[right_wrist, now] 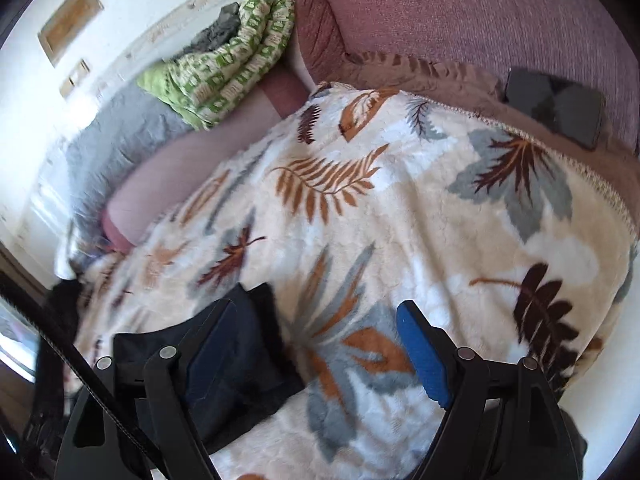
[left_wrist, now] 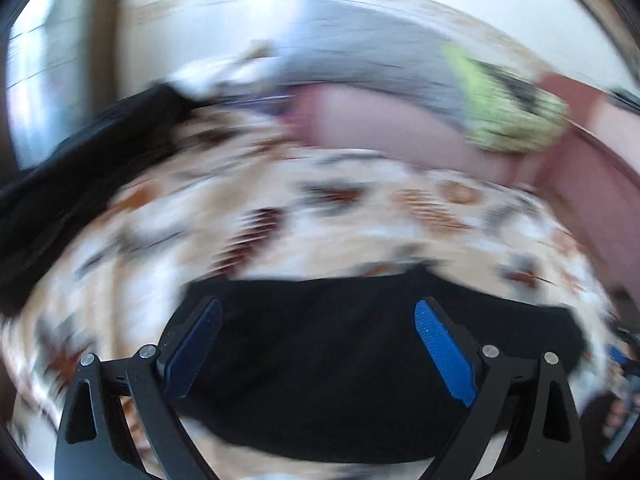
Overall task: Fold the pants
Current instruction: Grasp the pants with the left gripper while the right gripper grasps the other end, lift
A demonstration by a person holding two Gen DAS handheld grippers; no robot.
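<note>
Black pants (left_wrist: 360, 360) lie folded into a compact dark block on the leaf-print blanket (left_wrist: 320, 216), directly under the left gripper (left_wrist: 318, 354). Left view is heavily motion-blurred. Its jaws stand wide, 1 blue pad (left_wrist: 444, 350) on each side, holding nothing; the pants show between them. More black cloth (left_wrist: 72, 184) sits at the left edge of that view, too blurred to tell what it is.

Right view: pants (right_wrist: 236, 360) sit at lower left, partly behind the left finger of the right gripper (right_wrist: 316, 358). Jaws wide, nothing between them but blanket (right_wrist: 400, 208).

Beyond the blanket: mauve sofa back (right_wrist: 480, 12), a green-and-white patterned bundle (right_wrist: 228, 68), grey cloth (right_wrist: 124, 132), and a dark flat tablet-like slab (right_wrist: 556, 108) on the sofa ledge at upper right.
</note>
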